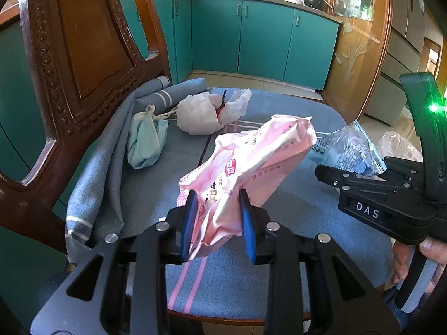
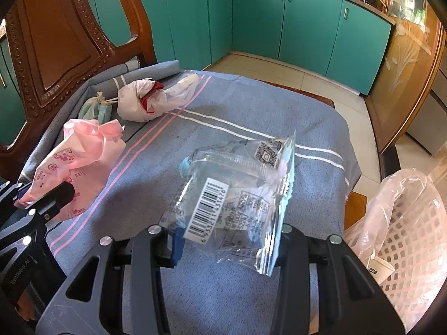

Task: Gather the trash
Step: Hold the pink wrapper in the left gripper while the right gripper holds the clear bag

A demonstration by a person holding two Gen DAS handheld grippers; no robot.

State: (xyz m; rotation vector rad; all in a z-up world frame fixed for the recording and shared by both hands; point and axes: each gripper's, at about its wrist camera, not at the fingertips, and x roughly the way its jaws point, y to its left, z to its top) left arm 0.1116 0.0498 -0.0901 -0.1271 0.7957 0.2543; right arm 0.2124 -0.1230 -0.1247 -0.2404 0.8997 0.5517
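My left gripper point(image 1: 218, 223) is shut on a crumpled pink wrapper point(image 1: 251, 156) and holds it above the blue cloth; the wrapper also shows at the left of the right wrist view point(image 2: 81, 156). My right gripper point(image 2: 227, 240) is shut on a clear plastic wrapper with a barcode point(image 2: 237, 192), also lifted; it shows in the left wrist view point(image 1: 349, 150) at the right. A crumpled blue face mask point(image 1: 146, 142) and a white plastic bag with something red inside point(image 1: 201, 114) lie on the cloth near the chair back.
A blue striped cloth point(image 2: 251, 106) covers the chair seat. The carved wooden chair back point(image 1: 75, 50) rises at the left. A pink lattice bin lined with a clear bag point(image 2: 402, 237) stands at the right, below seat level. Teal cabinets point(image 1: 251, 36) lie beyond.
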